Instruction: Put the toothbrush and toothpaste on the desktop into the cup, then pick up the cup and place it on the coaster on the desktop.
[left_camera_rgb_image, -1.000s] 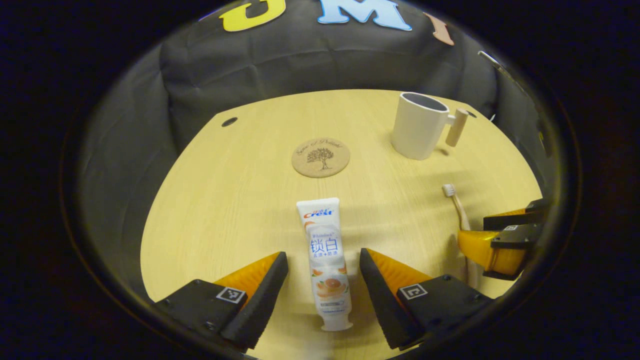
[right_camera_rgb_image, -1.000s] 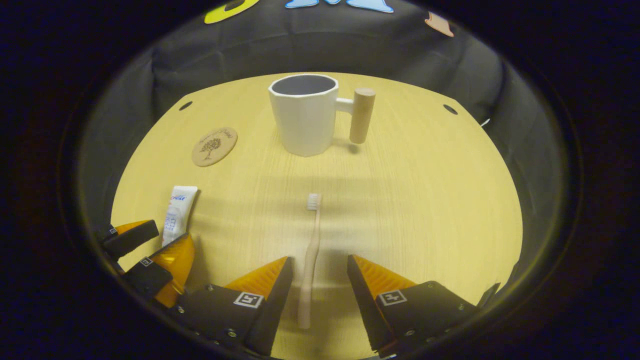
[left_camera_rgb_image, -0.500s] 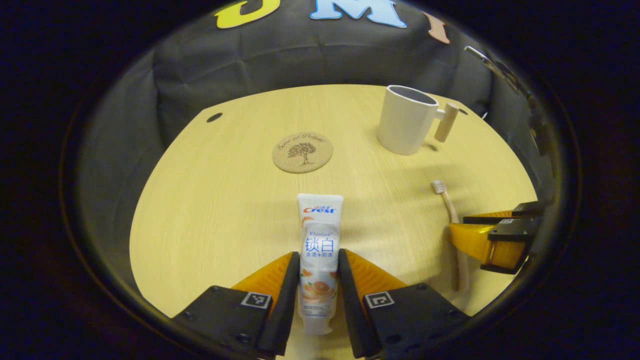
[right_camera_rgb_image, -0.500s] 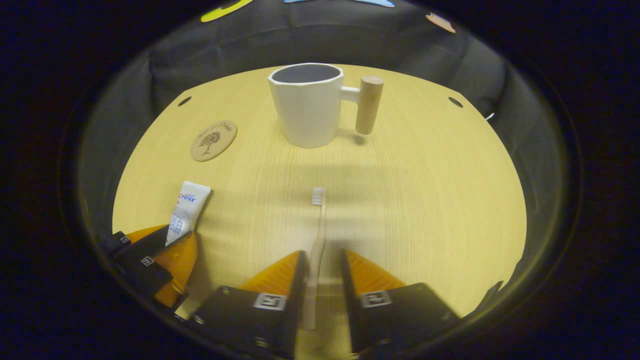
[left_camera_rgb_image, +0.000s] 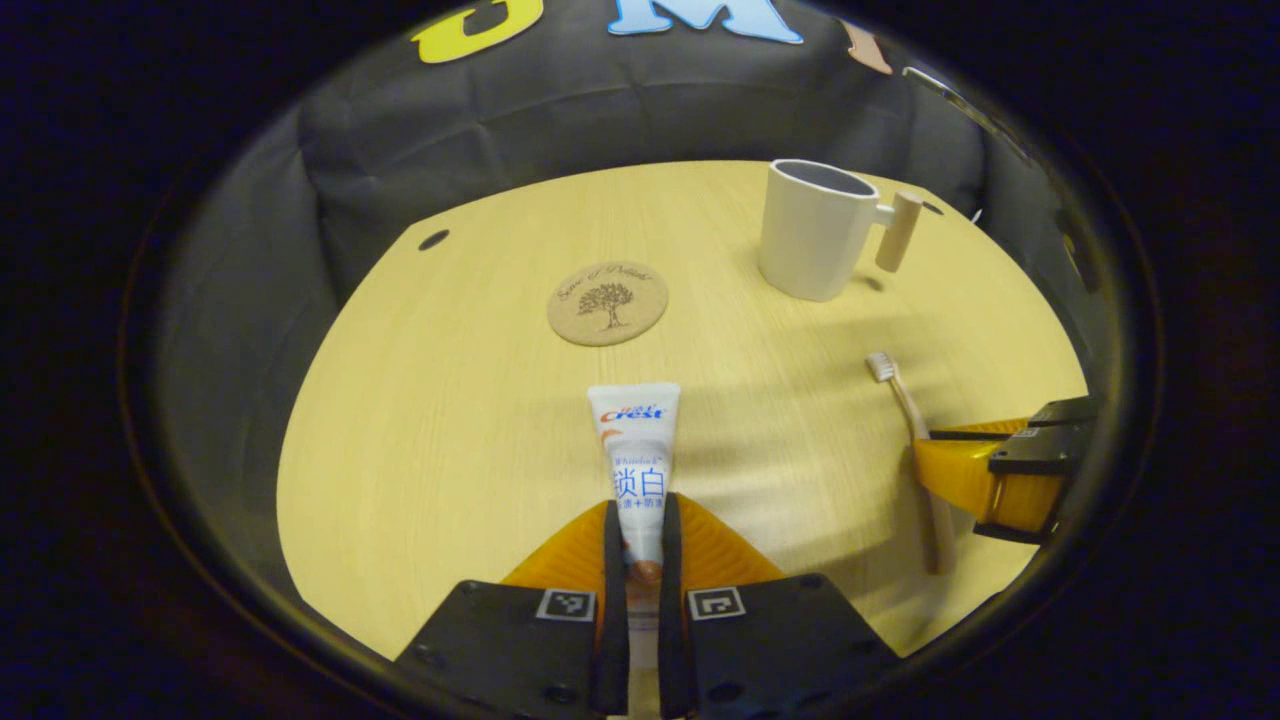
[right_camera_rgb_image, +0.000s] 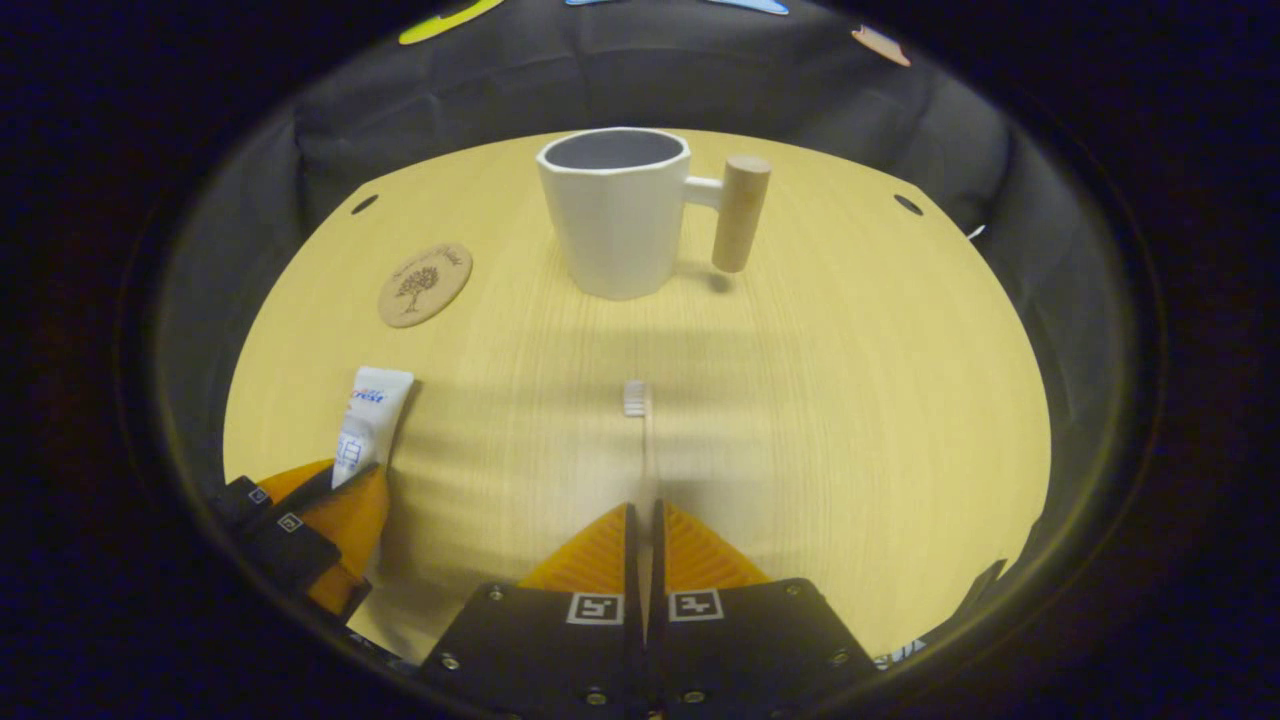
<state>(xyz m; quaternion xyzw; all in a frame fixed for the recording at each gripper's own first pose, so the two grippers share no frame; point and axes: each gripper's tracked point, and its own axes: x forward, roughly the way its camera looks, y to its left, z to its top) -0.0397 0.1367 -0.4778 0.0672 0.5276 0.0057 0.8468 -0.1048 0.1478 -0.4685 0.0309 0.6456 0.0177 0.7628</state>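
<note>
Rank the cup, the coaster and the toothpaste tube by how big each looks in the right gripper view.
1. Cup, plainly the largest.
2 and 3. Toothpaste tube and coaster look alike; the tube is nearer and partly hidden by the left gripper, so I won't rank them.

a recording booth, not a home: a pale wooden desk with cable holes, hemmed in by black cloth walls.
</note>
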